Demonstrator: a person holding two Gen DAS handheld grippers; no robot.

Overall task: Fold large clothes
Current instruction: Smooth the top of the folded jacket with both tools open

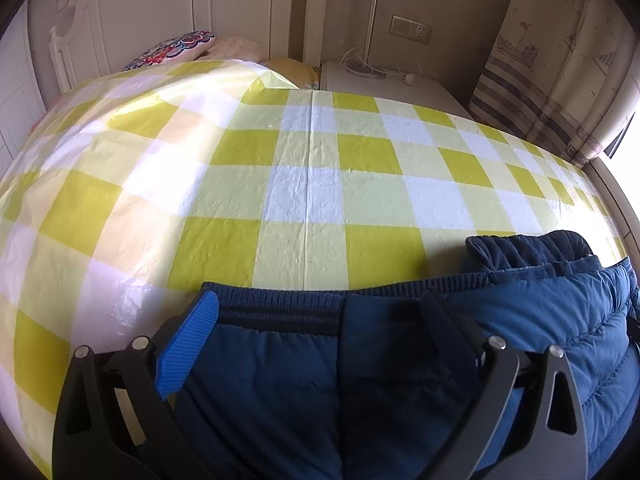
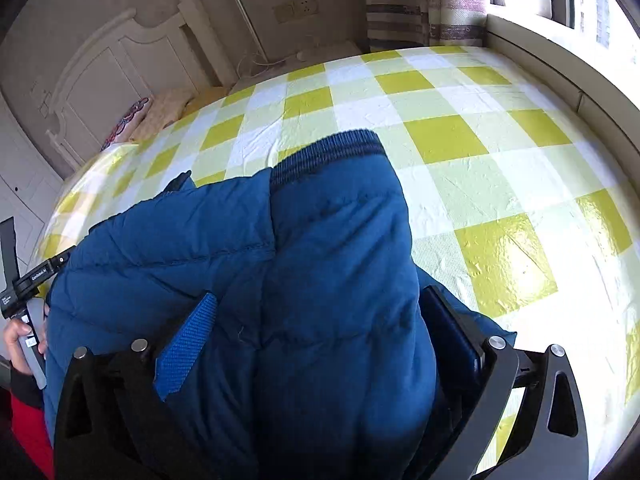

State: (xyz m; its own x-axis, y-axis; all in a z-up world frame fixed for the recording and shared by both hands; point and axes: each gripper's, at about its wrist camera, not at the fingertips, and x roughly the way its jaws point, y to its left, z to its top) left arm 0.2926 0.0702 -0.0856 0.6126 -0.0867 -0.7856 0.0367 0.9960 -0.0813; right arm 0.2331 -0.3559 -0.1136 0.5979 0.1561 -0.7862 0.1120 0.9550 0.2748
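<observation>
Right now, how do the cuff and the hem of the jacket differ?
The cuff ends a sleeve folded over the jacket; the hem lies along the jacket's edge on the checked cover. The cuff is short and curved, the hem long and straight. Both are dark ribbed knit.

A bed under a yellow-checked cover carries a blue padded jacket and pillows.

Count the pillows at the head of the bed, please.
3. A flowered pillow lies nearest the headboard, a pale pink one beside it, and a yellow one by the nightstand. The checked cover hides part of each, so more may lie under it.
</observation>
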